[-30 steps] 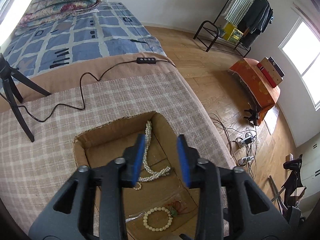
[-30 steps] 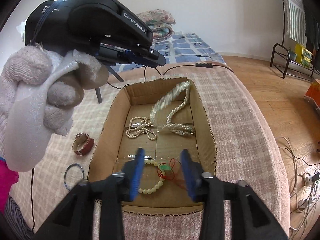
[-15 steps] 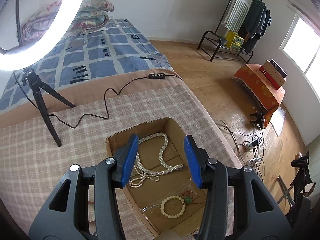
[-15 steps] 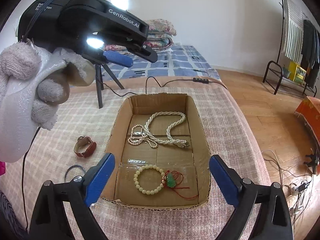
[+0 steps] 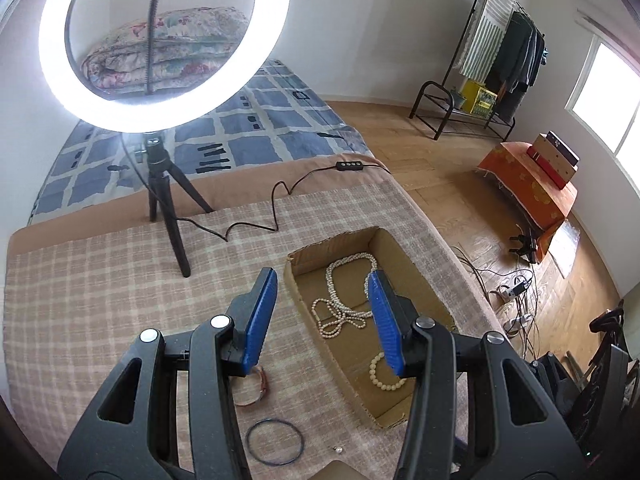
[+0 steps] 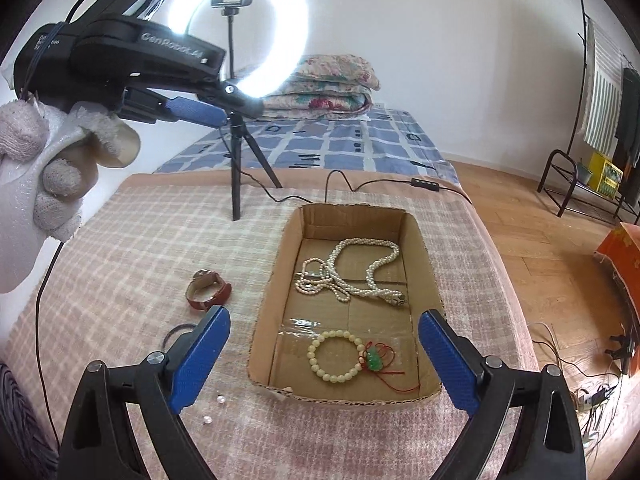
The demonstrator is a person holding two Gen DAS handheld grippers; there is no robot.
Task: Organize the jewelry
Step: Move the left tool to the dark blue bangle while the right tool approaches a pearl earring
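A shallow cardboard box (image 6: 430, 276) sits on the checked cloth. It holds a pearl necklace (image 6: 352, 270) and a cream bead bracelet (image 6: 338, 356) with a green charm on red cord (image 6: 374, 360). A brown watch (image 6: 208, 292), a dark ring (image 5: 274, 442) and small loose pearls (image 6: 212, 410) lie on the cloth left of the box. My right gripper (image 6: 324, 360) is wide open and empty above the box's near end. My left gripper (image 5: 322, 316) is open and empty, raised high above the box's left wall (image 5: 316, 320); it also shows at the upper left of the right wrist view (image 6: 200, 110).
A lit ring light on a black tripod (image 6: 238, 168) stands behind the box, its cable (image 5: 248, 228) trailing over the cloth. A bed with a blue quilt (image 5: 256, 128) lies beyond. The wooden floor (image 5: 448, 184) drops away right of the box, with cables and a power strip (image 5: 516, 292).
Both grippers have pulled up and back from the box. The right gripper opened from narrow to wide. The left gripper opened wider and shifted left, towards the watch and ring.
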